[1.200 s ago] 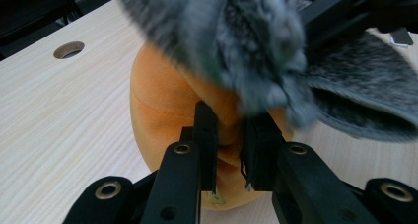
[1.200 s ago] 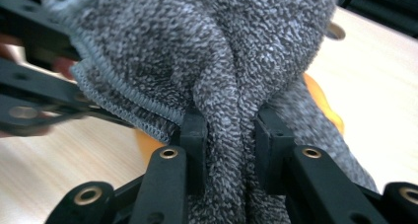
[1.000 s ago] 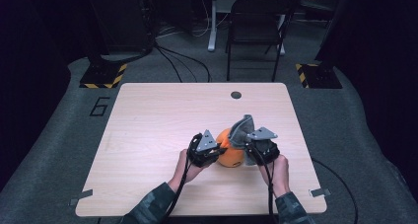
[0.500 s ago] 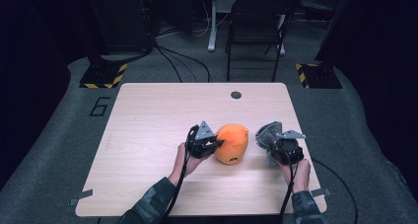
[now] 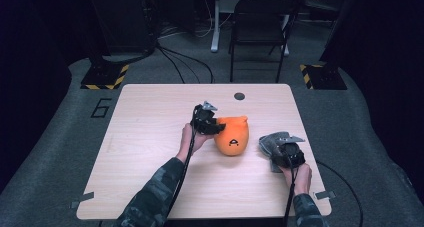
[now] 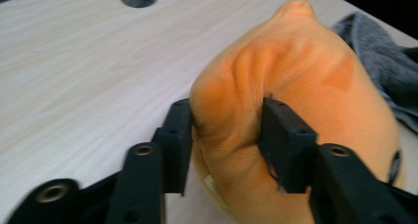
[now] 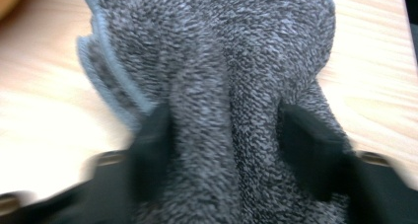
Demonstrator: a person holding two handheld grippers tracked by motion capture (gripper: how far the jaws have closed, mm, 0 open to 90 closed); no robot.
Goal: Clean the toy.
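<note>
An orange stuffed cloth shape (image 5: 232, 136) with a small dark mark lies in the middle of the wooden table (image 5: 150, 117). My left gripper (image 5: 216, 127) is at its left end. In the left gripper view both pads of this gripper (image 6: 226, 135) pinch a fold of the orange cloth shape (image 6: 305, 86), and the jaws have just been opening. A grey knitted cloth (image 5: 277, 142) lies to the right of it. My right gripper (image 5: 282, 152) is on this cloth, its jaws just opening too, and a thick ridge of the grey cloth (image 7: 222, 61) fills the gap between its pads.
A round cable hole (image 5: 239, 96) sits near the table's far edge. A black chair (image 5: 260, 17) stands beyond the table, with cables on the floor. Both forearms come in over the table's near edge.
The two grippers were together at the orange shape with the grey cloth on it. The right one has carried the grey cloth off to the right and down; the left has shifted the orange shape away.
</note>
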